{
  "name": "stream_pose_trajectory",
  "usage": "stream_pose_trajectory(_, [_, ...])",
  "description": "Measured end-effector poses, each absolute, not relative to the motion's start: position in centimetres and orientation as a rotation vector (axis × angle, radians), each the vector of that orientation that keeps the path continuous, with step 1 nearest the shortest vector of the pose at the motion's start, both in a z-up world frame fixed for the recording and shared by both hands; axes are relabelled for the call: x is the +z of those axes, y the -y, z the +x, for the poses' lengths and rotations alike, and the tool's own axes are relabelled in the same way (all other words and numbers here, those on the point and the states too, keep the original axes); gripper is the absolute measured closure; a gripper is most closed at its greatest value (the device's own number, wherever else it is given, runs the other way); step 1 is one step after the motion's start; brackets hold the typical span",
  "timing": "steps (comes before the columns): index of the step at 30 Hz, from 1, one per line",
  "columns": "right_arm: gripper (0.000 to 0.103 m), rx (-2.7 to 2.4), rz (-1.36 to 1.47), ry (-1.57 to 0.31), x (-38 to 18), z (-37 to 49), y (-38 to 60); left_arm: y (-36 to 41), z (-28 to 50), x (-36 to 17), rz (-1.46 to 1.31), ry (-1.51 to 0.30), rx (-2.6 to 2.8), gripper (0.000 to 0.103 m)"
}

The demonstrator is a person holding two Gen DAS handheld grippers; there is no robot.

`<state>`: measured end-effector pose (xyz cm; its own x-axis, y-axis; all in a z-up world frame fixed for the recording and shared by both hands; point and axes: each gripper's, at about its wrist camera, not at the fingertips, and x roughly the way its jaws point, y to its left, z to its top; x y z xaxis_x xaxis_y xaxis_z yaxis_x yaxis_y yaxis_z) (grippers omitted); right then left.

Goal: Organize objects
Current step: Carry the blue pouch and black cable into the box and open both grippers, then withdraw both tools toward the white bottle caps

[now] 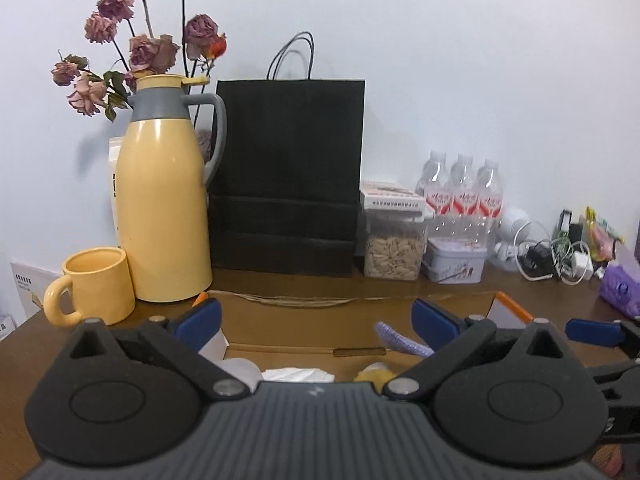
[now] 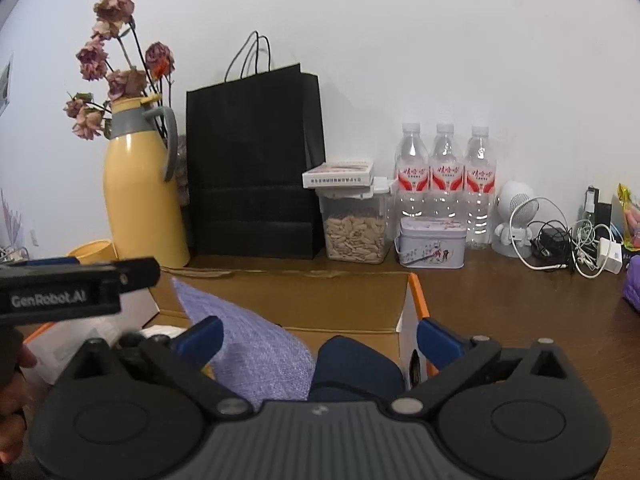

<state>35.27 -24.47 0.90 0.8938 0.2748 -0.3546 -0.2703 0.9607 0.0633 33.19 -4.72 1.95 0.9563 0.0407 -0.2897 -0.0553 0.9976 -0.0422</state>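
An open cardboard box (image 1: 514, 306) with orange edges lies on the brown table, right under both grippers. My left gripper (image 1: 318, 322) hangs open over it, with nothing between its blue pads (image 1: 200, 320). Below it I see white paper (image 1: 298, 374), a yellow item (image 1: 374, 374) and a corner of purple cloth (image 1: 400, 342). My right gripper (image 2: 320, 342) is open too. The purple cloth (image 2: 248, 344) leans up out of the box (image 2: 320, 304) beside its left pad (image 2: 200, 338), not pinched. A dark blue thing (image 2: 356, 368) lies between the fingers, untouched. The left gripper's finger (image 2: 136, 274) reaches in from the left.
Along the wall stand a yellow thermos (image 1: 164, 208) with dried roses (image 1: 152, 50) behind, a yellow mug (image 1: 96, 286), a black paper bag (image 1: 286, 176), a seed jar (image 1: 394, 250), a tin (image 1: 454, 262), three water bottles (image 1: 464, 192) and tangled cables (image 1: 552, 258).
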Motion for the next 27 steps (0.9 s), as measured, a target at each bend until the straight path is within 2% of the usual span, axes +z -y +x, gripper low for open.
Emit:
stream_pose_trajectory(15, [0.000, 0.308, -0.059, -0.301, 1.7, 30.6, 23.5, 2.9, 28.3, 3.2, -0.082, -0.245, 0.051, 0.000])
stream_pose_trajectory(27, [0.000, 0.378, -0.140, -0.358, -0.1, 23.9, 23.1, 1.3, 21.4, 0.0, -0.020, -0.349, 0.036, 0.000])
